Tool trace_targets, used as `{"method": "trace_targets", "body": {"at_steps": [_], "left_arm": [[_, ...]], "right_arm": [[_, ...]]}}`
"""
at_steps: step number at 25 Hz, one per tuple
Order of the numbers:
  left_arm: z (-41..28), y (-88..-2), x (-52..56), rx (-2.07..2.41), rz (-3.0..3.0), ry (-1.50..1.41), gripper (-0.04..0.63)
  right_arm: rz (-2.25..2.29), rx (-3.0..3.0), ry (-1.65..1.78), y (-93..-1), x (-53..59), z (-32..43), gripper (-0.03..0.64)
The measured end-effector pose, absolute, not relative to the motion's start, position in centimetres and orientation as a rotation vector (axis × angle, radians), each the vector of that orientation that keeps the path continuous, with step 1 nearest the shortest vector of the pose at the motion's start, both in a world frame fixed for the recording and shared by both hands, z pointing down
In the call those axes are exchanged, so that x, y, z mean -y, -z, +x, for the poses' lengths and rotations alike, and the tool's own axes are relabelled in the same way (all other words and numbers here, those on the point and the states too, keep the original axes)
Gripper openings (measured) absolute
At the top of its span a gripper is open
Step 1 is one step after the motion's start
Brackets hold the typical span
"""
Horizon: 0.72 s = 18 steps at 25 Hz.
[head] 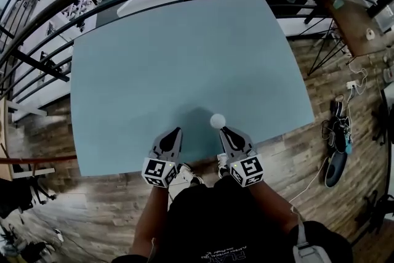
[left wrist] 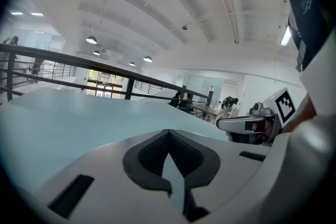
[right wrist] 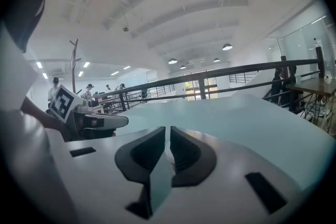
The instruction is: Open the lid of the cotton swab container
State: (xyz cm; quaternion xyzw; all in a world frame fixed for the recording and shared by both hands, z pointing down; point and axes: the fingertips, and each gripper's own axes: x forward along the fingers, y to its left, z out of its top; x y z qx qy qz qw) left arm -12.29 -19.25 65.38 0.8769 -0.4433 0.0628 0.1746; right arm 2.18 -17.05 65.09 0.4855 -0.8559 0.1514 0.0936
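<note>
My left gripper (head: pixel 178 130) and right gripper (head: pixel 223 129) hang at the worktop's (head: pixel 184 58) near edge, fingers closed and empty. A white round container (head: pixel 217 121) sits just beside the right one.

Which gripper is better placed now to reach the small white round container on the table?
Right. In the head view the white round container lies just off the tip of the right gripper, while the left gripper is farther to its left. Both are shut and empty, so either must open first.
</note>
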Motion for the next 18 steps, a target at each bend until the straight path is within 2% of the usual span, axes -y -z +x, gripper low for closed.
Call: {"method": "trace_targets", "body": {"at_steps": [6,11,18], "left_arm": [[-11.7,-66.5,18.2,1.248,2.442,-0.216,0.003],[-11.9,-67.3,17.4,1.245,2.413,-0.225,0.003],[-11.8,-68.1,17.2,1.246,2.384,-0.24,0.003]], "right_arm": [[1.473,2.47,-0.447,-68.0,16.7,3.0,0.037],[1.503,2.403,-0.5,-70.7,17.0,3.1,0.181],[1.478,2.354,-0.505,-73.2,18.1,3.2,0.247]]}}
